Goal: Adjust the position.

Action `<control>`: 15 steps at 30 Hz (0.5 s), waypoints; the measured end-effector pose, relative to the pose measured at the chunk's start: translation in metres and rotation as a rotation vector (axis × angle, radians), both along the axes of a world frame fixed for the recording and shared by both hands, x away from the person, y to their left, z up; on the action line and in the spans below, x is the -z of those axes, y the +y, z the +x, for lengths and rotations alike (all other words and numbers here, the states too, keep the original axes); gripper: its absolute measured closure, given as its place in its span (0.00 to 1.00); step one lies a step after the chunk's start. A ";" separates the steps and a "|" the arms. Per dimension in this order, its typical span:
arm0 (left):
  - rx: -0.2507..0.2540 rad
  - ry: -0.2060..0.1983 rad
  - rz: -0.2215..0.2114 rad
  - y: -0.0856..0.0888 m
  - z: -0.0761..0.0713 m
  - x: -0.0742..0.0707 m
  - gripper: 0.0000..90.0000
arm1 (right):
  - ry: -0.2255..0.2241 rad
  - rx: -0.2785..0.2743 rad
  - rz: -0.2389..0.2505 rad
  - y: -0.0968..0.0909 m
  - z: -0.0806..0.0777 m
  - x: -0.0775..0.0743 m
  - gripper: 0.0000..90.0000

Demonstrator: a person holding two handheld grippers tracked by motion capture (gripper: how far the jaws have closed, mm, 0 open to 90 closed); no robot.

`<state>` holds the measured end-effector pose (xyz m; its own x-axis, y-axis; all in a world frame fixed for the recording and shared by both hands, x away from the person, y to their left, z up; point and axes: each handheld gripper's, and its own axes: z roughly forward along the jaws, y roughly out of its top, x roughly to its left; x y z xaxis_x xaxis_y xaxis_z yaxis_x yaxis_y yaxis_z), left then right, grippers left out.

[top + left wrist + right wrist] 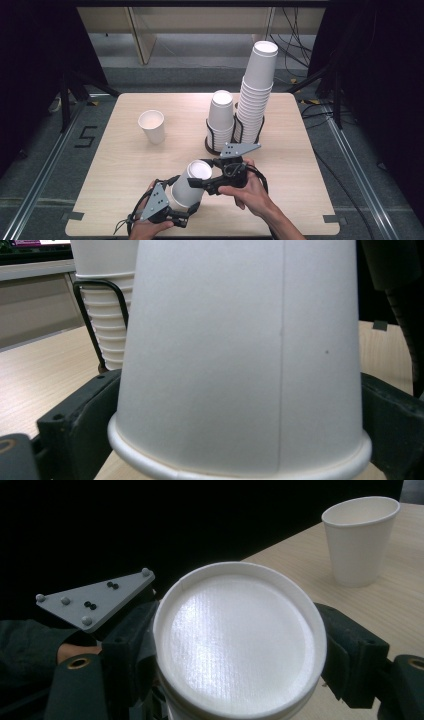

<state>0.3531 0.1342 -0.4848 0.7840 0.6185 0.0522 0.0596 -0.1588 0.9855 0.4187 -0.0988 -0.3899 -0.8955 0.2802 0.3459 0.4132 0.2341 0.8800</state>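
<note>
An upside-down paper cup (191, 184) is being handed between the two grippers, low over the near edge of the table (125, 165). The right gripper (207, 181) pinches it near its closed base, a jaw pressed on each side. The left gripper (181, 210) sits at the rim end; its jaws flank the cup, but I cannot tell whether they press or have let go (they look slack against the wall). I judge this a separating or passing step: next the left should clear the rim so the right can carry the cup off alone, perhaps toward the upright cup (152, 126) farther back. Both hands come in low from the near side, the cup tilted between them, well short of the two cup stacks (250, 105).
</note>
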 end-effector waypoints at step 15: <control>0.007 0.046 -0.022 -0.001 0.002 0.001 0.01 | 0.032 0.005 0.045 0.004 0.001 0.007 0.29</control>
